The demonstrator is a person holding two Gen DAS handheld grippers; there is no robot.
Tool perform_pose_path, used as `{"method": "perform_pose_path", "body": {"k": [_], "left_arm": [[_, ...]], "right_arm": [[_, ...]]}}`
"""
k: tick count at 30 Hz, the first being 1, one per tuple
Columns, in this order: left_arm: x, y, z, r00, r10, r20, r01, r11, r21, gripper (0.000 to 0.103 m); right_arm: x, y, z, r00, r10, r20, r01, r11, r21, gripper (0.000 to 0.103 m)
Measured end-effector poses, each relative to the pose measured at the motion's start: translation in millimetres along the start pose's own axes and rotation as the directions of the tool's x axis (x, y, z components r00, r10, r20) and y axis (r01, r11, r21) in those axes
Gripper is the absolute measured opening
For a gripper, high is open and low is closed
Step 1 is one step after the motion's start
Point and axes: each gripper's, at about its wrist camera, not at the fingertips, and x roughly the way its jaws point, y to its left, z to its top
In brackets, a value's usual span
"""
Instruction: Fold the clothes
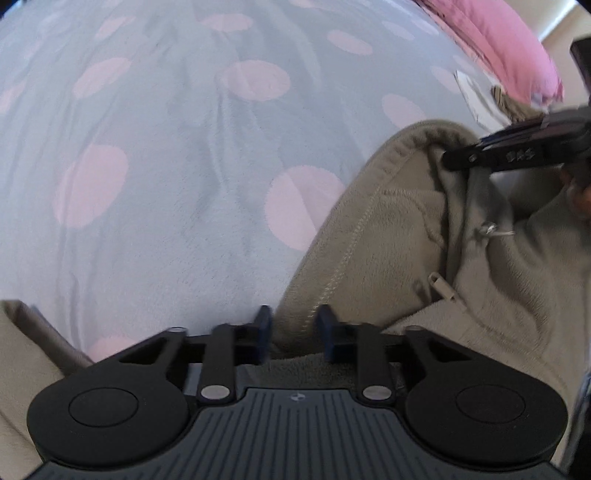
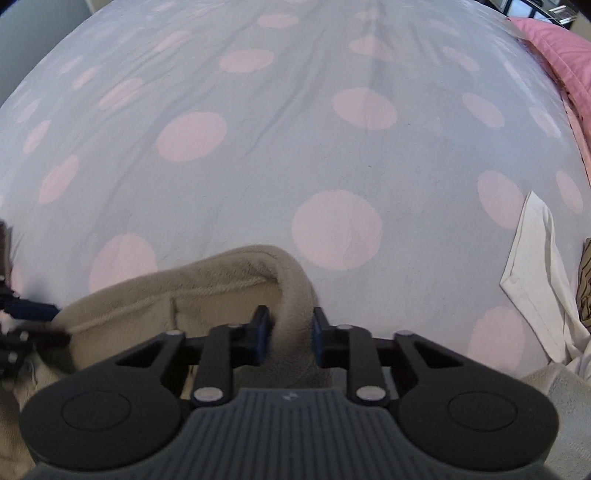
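Lying on a grey bedspread (image 2: 258, 177) with pink dots, the beige fleece zip hoodie (image 1: 388, 229) is judged soft, bulky and limp, best taken at its thick stitched hem. The left gripper (image 1: 295, 328) and right gripper (image 2: 290, 326) are each clamped on that rolled edge. No legible writing is seen.

We see a bed under a pale grey sheet (image 2: 295, 155) with big pink dots, lightly creased. Pink quilt (image 2: 557, 51) bunches along its far right edge. A strip of cream wall (image 1: 561, 22) shows top right in the left wrist view, with something dark (image 1: 581, 59) beside it, too blurred to identify. Light is soft and even.
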Motion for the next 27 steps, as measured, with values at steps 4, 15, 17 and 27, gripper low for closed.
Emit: {"method": "perform_pose_path", "body": {"k": [4, 15, 17, 27], "left_arm": [[-19.8, -3.8, 3.9, 0.998, 0.057, 0.041, -0.057, 0.998, 0.008, 0.002], [-110.2, 2.3, 55.0, 0.981, 0.007, 0.196, -0.019, 0.998, 0.061, 0.004], [-104.5, -5.5, 50.5, 0.983, -0.008, 0.182, -0.017, 0.99, 0.138, 0.027], [-35.0, -5.0, 24.0, 0.99, -0.031, 0.138, 0.004, 0.982, 0.191, 0.05]], "right_arm": [[-30.7, 0.5, 0.2, 0.999, -0.001, 0.045, 0.002, 1.0, -0.027, 0.019], [-131.1, 25.8, 27.3, 0.975, 0.03, 0.219, -0.008, 0.995, -0.1, 0.016], [-148.2, 35.0, 24.0, 0.967, 0.037, 0.254, 0.0, 0.989, -0.145, 0.016], [-187.5, 35.1, -6.7, 0.954, 0.06, 0.295, 0.006, 0.976, -0.217, 0.016]]}}
